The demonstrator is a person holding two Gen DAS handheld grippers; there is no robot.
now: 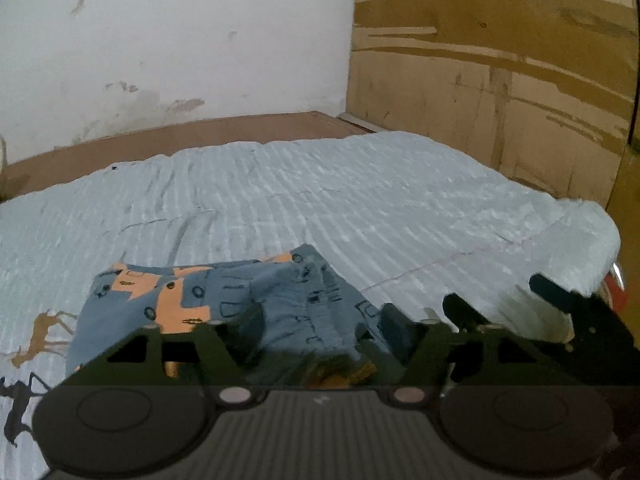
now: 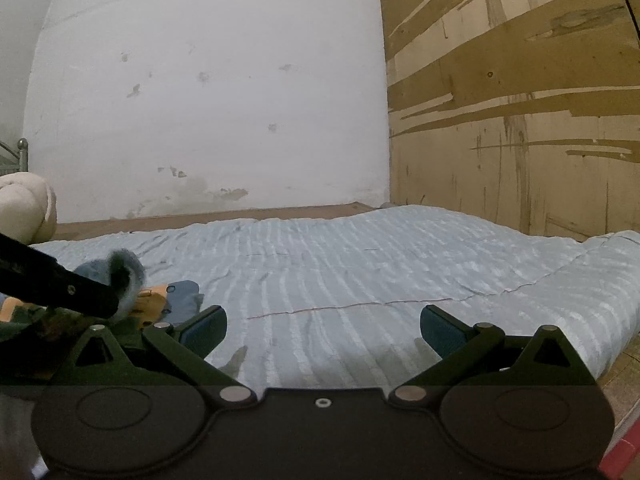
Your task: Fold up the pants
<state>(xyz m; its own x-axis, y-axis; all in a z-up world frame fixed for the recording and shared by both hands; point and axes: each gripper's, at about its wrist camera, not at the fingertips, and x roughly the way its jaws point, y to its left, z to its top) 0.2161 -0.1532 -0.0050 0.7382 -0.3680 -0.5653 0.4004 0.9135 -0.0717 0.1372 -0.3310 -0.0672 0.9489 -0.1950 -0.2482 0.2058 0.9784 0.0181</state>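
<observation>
The pants (image 1: 224,300) are blue-grey with orange patches and small black prints. They lie folded on the light blue bedspread (image 1: 320,200), right in front of my left gripper (image 1: 320,328). Its jaws stand apart around a bunched part of the fabric, with the near part of the pants hidden behind the gripper body. My right gripper (image 2: 322,328) is open and empty over bare bedspread (image 2: 360,264), to the right of the pants (image 2: 176,296). The right gripper also shows in the left wrist view (image 1: 520,300). The left gripper's finger (image 2: 60,284) crosses the right wrist view.
A stained white wall (image 1: 180,40) runs behind the bed. A taped cardboard panel (image 1: 500,60) stands at the right. A brown bed board (image 1: 200,136) edges the far side. A cream cushion (image 2: 24,208) sits at far left. Deer prints (image 1: 40,336) mark the bedspread's left part.
</observation>
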